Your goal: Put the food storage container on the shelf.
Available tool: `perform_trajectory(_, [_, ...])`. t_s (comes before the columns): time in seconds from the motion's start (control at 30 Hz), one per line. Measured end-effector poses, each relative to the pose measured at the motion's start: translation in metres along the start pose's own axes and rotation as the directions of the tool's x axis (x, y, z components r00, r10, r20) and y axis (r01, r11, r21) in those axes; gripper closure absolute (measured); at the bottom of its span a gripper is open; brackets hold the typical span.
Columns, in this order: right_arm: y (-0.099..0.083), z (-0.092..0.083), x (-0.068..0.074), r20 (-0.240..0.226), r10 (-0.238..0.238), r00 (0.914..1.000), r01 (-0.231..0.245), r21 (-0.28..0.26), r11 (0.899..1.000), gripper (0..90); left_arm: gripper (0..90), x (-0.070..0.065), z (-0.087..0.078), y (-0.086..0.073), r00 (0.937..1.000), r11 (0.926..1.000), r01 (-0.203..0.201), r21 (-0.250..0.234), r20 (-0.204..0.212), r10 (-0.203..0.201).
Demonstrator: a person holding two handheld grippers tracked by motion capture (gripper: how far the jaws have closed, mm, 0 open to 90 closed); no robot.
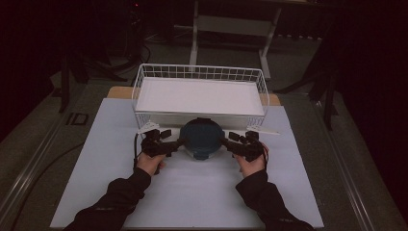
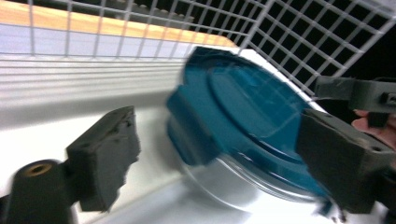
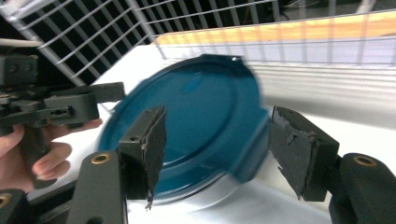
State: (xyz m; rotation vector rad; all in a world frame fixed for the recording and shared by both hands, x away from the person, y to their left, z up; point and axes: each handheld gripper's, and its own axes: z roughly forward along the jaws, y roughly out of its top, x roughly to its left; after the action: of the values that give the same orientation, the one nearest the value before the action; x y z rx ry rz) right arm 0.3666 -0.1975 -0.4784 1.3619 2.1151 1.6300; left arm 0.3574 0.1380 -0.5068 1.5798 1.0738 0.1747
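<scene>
A round clear container with a dark teal lid (image 1: 202,136) sits on the white mat just in front of the wire basket. In the left gripper view the lid (image 2: 252,107) looks tilted and blurred, with one side latch between the jaws. My left gripper (image 1: 179,143) (image 2: 224,158) is at the lid's left side, open, its jaws wide around that latch. At the lid's right side my right gripper (image 1: 225,142) (image 3: 222,151) is also open, with the lid (image 3: 196,112) and its other latch between the pads. Clear container wall shows beneath the lid.
A white wire basket (image 1: 202,72) with a white liner stands right behind the container. The white mat (image 1: 192,192) covers a wooden table (image 1: 118,91). Dark floor, cables and metal frame legs (image 1: 195,38) lie beyond.
</scene>
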Motion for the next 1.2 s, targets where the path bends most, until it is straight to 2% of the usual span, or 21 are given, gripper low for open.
perform_trajectory(0.03, [-0.002,-0.004,0.007,-0.014,-0.012,0.9998,0.012,0.000,1.000,36.7,7.3,-0.003,-0.004,0.000,0.9998,0.9996,-0.011,0.025,0.015,0.011])
perform_trajectory(0.07, [-0.002,-0.004,0.007,-0.014,-0.012,0.9998,0.012,0.000,1.000,36.7,4.2,-0.003,-0.004,0.000,0.9998,0.9996,-0.011,0.025,0.015,0.011])
perform_trajectory(0.1, [-0.004,-0.011,0.021,-0.050,-0.024,0.9985,0.024,-0.003,1.000,40.6,3.2,-0.007,-0.010,0.000,0.9992,0.9994,-0.017,0.031,0.037,0.016])
perform_trajectory(0.13, [-0.005,-0.013,0.024,-0.061,-0.024,0.9979,0.024,-0.001,1.000,41.2,1.6,-0.008,-0.012,0.000,0.9990,0.9991,-0.021,0.037,0.040,0.020])
perform_trajectory(0.2, [-0.007,-0.014,0.027,-0.069,-0.027,0.9972,0.027,0.002,1.000,42.6,1.6,-0.013,-0.020,0.001,0.9990,0.9984,-0.024,0.052,0.039,0.022])
perform_trajectory(0.23, [-0.010,-0.014,0.033,-0.077,-0.035,0.9964,0.037,0.018,0.999,48.3,1.6,-0.014,-0.024,0.000,0.9987,0.9985,-0.028,0.047,0.044,0.026])
perform_trajectory(0.33, [-0.018,-0.014,0.046,-0.096,-0.043,0.9944,0.048,0.054,0.997,52.8,1.5,-0.019,-0.033,-0.002,0.9977,0.9972,-0.043,0.062,0.054,0.040])
perform_trajectory(0.37, [-0.022,-0.012,0.052,-0.100,-0.050,0.9937,0.057,0.069,0.996,56.6,1.5,-0.022,-0.037,-0.005,0.9970,0.9955,-0.061,0.073,0.053,0.057])
perform_trajectory(0.47, [-0.027,-0.010,0.057,-0.108,-0.054,0.9927,0.064,0.089,0.994,60.5,1.5,-0.026,-0.041,-0.007,0.9952,0.9929,-0.081,0.087,0.062,0.076])
perform_trajectory(0.5, [-0.031,-0.008,0.062,-0.105,-0.059,0.9927,0.070,0.101,0.992,66.6,1.5,-0.031,-0.046,-0.009,0.9930,0.9909,-0.104,0.086,0.065,0.099])
perform_trajectory(0.53, [-0.031,-0.008,0.062,-0.105,-0.059,0.9927,0.070,0.101,0.992,66.6,1.5,-0.031,-0.046,-0.009,0.9930,0.9909,-0.104,0.086,0.065,0.099])
perform_trajectory(0.57, [-0.035,-0.005,0.065,-0.114,-0.067,0.9913,0.079,0.110,0.991,73.0,1.5,-0.034,-0.049,-0.011,0.9910,0.9883,-0.124,0.089,0.061,0.119])
perform_trajectory(0.6, [-0.035,-0.005,0.065,-0.114,-0.067,0.9913,0.079,0.110,0.991,73.0,1.5,-0.034,-0.049,-0.011,0.9910,0.9883,-0.124,0.089,0.061,0.119])
perform_trajectory(0.63, [-0.037,-0.003,0.067,-0.123,-0.066,0.9903,0.081,0.120,0.990,80.2,1.5,-0.037,-0.053,-0.012,0.9887,0.9857,-0.142,0.091,0.062,0.137])
perform_trajectory(0.67, [-0.037,-0.003,0.067,-0.123,-0.066,0.9903,0.081,0.120,0.990,80.2,1.5,-0.037,-0.053,-0.012,0.9887,0.9857,-0.142,0.091,0.062,0.137])
perform_trajectory(0.7, [-0.038,0.000,0.069,-0.119,-0.077,0.9899,0.092,0.128,0.987,89.8,1.5,-0.038,-0.057,-0.014,0.9884,0.9855,-0.145,0.088,0.058,0.140])
perform_trajectory(0.8, [-0.039,0.004,0.072,-0.128,-0.087,0.9880,0.105,0.144,0.984,89.9,1.5,-0.039,-0.060,-0.017,0.9879,0.9853,-0.150,0.082,0.053,0.146])
perform_trajectory(0.83, [-0.040,0.009,0.075,-0.133,-0.105,0.9856,0.125,0.157,0.980,90.0,1.5,-0.039,-0.063,-0.019,0.9878,0.9853,-0.151,0.080,0.051,0.147])
perform_trajectory(1.03, [-0.041,0.024,0.072,-0.109,-0.105,0.9885,0.123,0.177,0.976,90.0,1.5,-0.039,-0.068,-0.022,0.9853,0.9833,-0.169,0.069,0.038,0.166])
perform_trajectory(1.13, [-0.041,0.027,0.070,-0.115,-0.096,0.9887,0.115,0.178,0.977,90.0,1.5,-0.037,-0.068,-0.022,0.9849,0.9830,-0.171,0.065,0.036,0.169])
perform_trajectory(1.2, [-0.039,0.030,0.071,-0.105,-0.110,0.9884,0.127,0.178,0.976,90.0,1.5,-0.035,-0.067,-0.023,0.9852,0.9829,-0.170,0.070,0.029,0.169])
